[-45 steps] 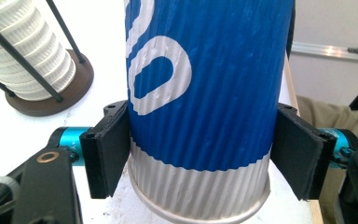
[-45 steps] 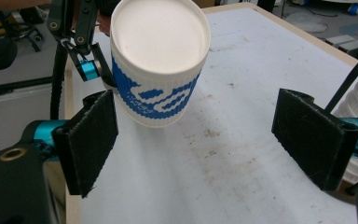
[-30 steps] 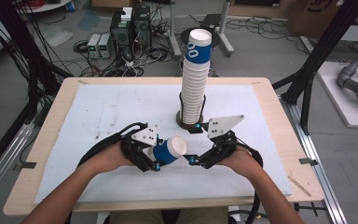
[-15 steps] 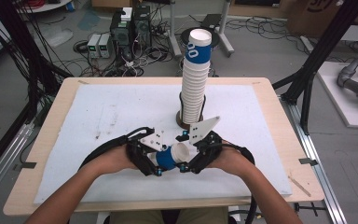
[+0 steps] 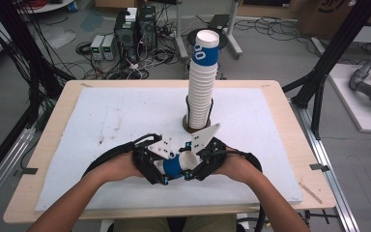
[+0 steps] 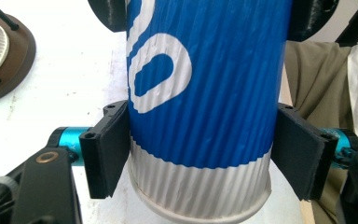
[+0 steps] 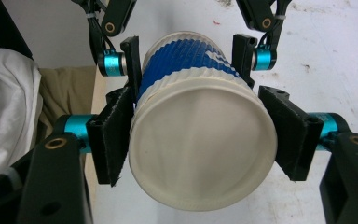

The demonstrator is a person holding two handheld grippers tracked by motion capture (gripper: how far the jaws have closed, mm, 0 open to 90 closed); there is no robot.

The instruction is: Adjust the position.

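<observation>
A blue and white ribbed paper cup lies level between both grippers, just above the white mat near the table's front. My left gripper grips its blue body; both pads sit flush on the sides. These jaws have just been opening slightly with the cup between them. My right gripper has just been closing, and its pads now press on the wide white end. Farther along the cup, the right gripper view shows the left gripper.
A tall stack of the same cups stands in a round brown holder just beyond the hands, also seen as the holder at upper left. The white mat covers the wooden table. A person's clothing is close behind.
My right gripper moved left to the cup, and its wide-open jaws closed onto the cup's wide end. The left gripper kept holding the cup in place.
</observation>
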